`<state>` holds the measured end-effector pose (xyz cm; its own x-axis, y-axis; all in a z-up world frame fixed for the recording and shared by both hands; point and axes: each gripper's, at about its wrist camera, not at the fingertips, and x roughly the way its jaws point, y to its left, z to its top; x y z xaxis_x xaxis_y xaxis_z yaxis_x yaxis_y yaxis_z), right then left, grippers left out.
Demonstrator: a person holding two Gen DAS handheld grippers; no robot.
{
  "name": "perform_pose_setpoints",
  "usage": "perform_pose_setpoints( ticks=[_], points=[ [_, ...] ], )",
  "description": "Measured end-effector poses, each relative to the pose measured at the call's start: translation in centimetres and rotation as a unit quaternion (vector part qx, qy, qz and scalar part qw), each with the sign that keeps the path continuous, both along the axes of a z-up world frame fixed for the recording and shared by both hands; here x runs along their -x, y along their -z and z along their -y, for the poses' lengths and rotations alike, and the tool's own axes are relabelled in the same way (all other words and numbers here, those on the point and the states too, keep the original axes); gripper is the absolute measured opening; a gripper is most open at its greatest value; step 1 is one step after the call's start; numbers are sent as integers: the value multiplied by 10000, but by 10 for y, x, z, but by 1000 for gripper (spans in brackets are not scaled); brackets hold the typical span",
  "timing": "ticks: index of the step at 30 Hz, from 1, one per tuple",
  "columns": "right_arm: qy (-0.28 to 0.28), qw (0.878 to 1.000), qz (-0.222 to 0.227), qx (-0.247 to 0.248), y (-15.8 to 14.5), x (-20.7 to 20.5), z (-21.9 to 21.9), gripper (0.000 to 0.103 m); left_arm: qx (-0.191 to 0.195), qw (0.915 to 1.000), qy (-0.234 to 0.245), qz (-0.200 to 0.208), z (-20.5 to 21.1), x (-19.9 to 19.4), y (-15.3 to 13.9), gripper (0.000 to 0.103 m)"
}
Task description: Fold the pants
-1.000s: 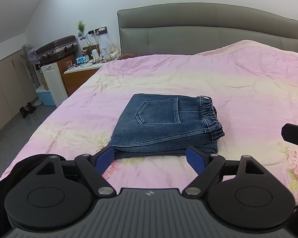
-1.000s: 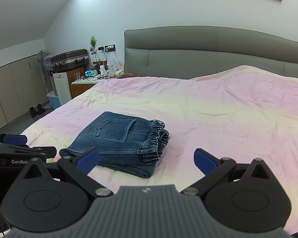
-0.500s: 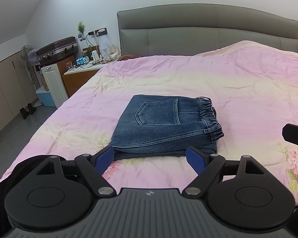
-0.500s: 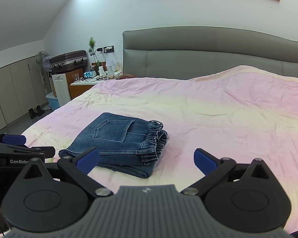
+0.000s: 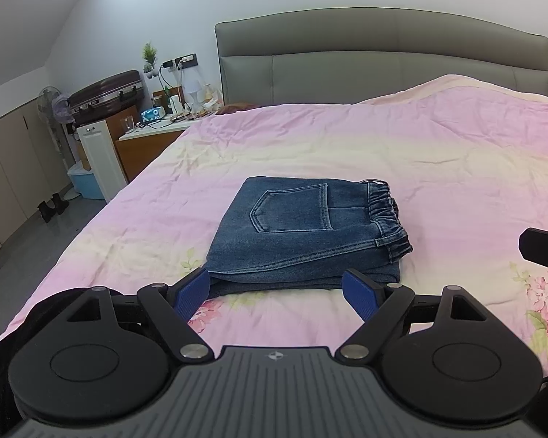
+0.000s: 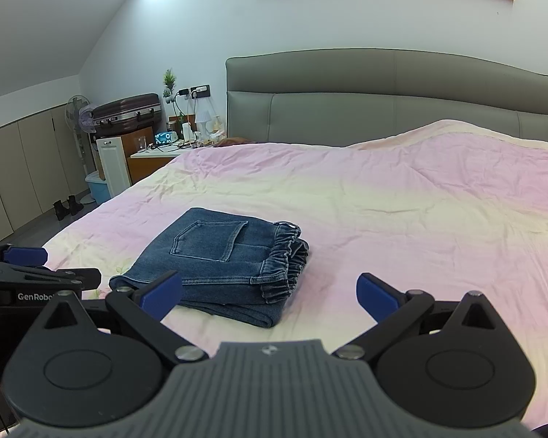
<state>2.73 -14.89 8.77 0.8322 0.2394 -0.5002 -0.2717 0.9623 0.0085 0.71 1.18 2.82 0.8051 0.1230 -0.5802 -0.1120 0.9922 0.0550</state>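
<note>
Blue denim pants point(image 5: 303, 233) lie folded into a compact stack on the pink bedspread point(image 5: 438, 168), back pocket up and elastic waistband to the right. My left gripper point(image 5: 278, 294) is open just in front of the stack's near edge, nothing between its blue pads. In the right wrist view the same pants point(image 6: 223, 259) sit left of centre. My right gripper point(image 6: 270, 297) is open and empty, held back from the stack's near right corner. The left gripper point(image 6: 25, 277) shows at that view's left edge.
A grey padded headboard point(image 6: 391, 98) backs the bed. Beside the bed on the left stand a cluttered nightstand point(image 5: 157, 138), a white cabinet point(image 5: 102, 160), a suitcase point(image 5: 106, 91), a fan point(image 5: 51, 98) and a blue bin point(image 5: 86, 182). The bed's left edge drops to a grey floor.
Both grippers have drawn slightly back and up from the folded pants; the stack itself has not moved and both stay open.
</note>
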Motion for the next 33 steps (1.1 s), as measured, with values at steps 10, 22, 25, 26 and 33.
perform_pose_setpoints(
  ticks=[10, 22, 25, 26, 33],
  points=[
    [10, 10000, 8, 3, 0, 1, 0, 98, -1, 10000, 33, -2, 0, 1, -1, 96],
    [43, 10000, 25, -8, -1, 0, -1, 98, -92, 10000, 0, 24, 0, 1, -3, 96],
    [46, 10000, 27, -6, -1, 0, -2, 98, -92, 10000, 4, 22, 0, 1, -3, 96],
    [50, 10000, 30, -7, -1, 0, -1, 98, -83, 10000, 1, 18, 0, 1, -3, 96],
    [80, 10000, 21, -40, 0, 1, 1, 98, -121, 9999, 46, 29, 3, 2, -5, 96]
  ],
)
